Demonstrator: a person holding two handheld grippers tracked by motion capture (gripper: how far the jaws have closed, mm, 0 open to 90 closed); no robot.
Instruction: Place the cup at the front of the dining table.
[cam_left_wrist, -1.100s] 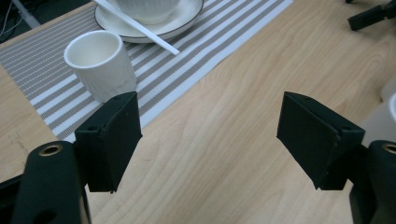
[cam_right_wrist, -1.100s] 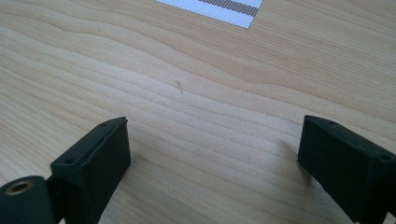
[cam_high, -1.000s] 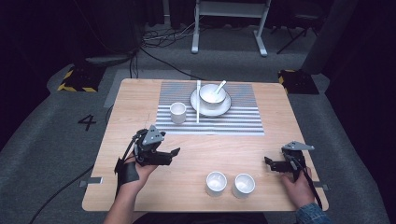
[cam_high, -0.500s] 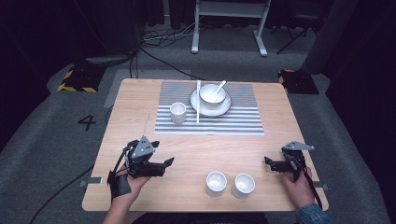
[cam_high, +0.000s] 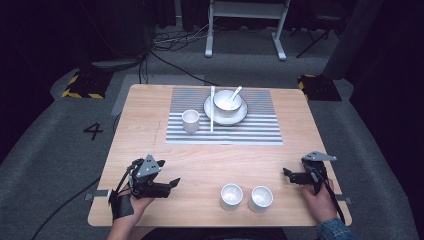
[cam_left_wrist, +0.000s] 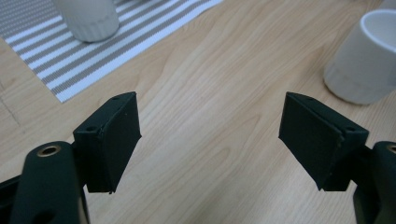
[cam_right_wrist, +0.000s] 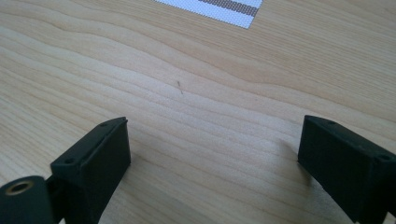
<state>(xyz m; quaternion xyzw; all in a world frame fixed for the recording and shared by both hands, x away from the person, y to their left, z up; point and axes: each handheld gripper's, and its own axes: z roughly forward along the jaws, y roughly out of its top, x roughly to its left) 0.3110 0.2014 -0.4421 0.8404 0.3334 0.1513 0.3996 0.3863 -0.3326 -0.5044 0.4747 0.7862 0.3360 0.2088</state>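
My left gripper (cam_high: 172, 183) rests low over the wood near the front left of the table, open, its jaws pointing right toward two small white cups (cam_high: 231, 196) (cam_high: 261, 198). In the left gripper view the gripper (cam_left_wrist: 210, 126) holds nothing, and one of these cups (cam_left_wrist: 369, 56) stands ahead at the upper right. My right gripper (cam_high: 287, 174) sits near the front right edge, open and empty, pointing left. In the right gripper view the gripper (cam_right_wrist: 212, 149) has bare wood between its jaws.
A grey-striped placemat (cam_high: 250, 130) lies at the table's far middle. It carries a ribbed white cup (cam_high: 190, 120), a pair of chopsticks (cam_high: 212, 107) and a plate (cam_high: 239, 116) bearing a bowl with a spoon (cam_high: 227, 100). Cables and a stand lie on the floor beyond.
My left gripper has drawn back toward the table's front edge and lowered. The right gripper and the dishes have stayed put.
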